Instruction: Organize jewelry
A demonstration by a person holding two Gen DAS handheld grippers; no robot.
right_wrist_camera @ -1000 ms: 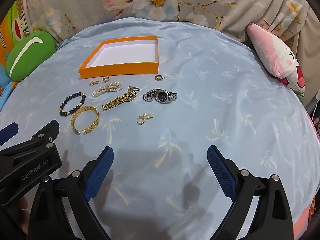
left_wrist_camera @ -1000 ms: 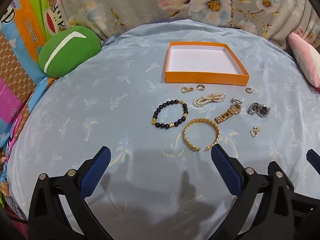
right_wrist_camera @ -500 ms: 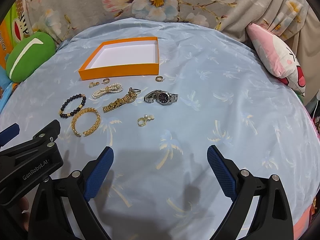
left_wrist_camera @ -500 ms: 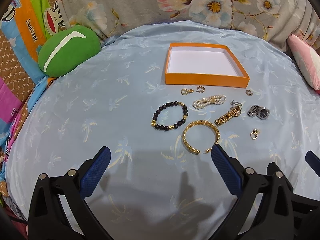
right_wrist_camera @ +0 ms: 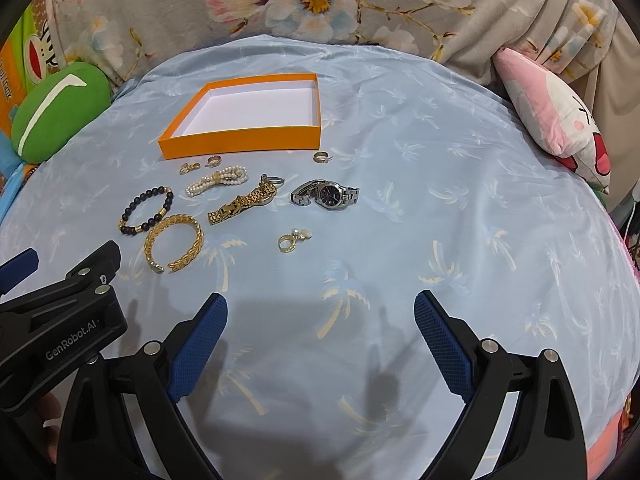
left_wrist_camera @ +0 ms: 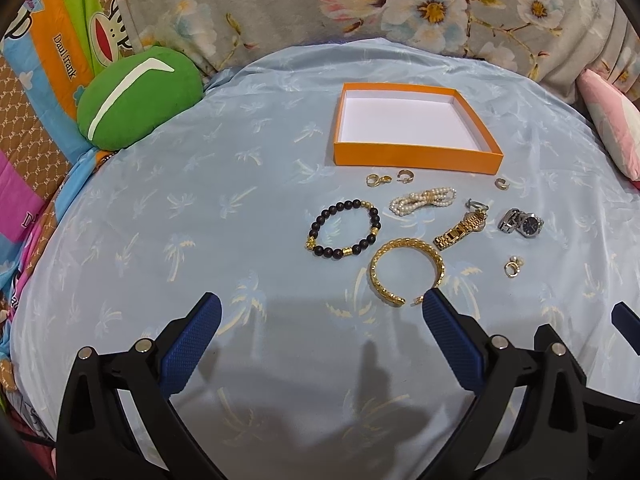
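On the blue sheet (left_wrist_camera: 168,208), all jewelry lies just before the empty orange box (left_wrist_camera: 416,158); nothing is stowed yet. Left gripper (left_wrist_camera: 320,316) and right gripper (right_wrist_camera: 320,316) hover wide open, holding nothing.

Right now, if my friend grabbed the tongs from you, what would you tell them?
Both tongs are open and hold nothing: left tongs, right tongs.
The orange box holds nothing yet.
All the jewelry lies on the blue sheet in front of the box: gold bangle, black bead bracelet, pearl bracelet, gold watch, silver watch, small rings and earrings.
Done: nothing. Left: put every piece in the box.
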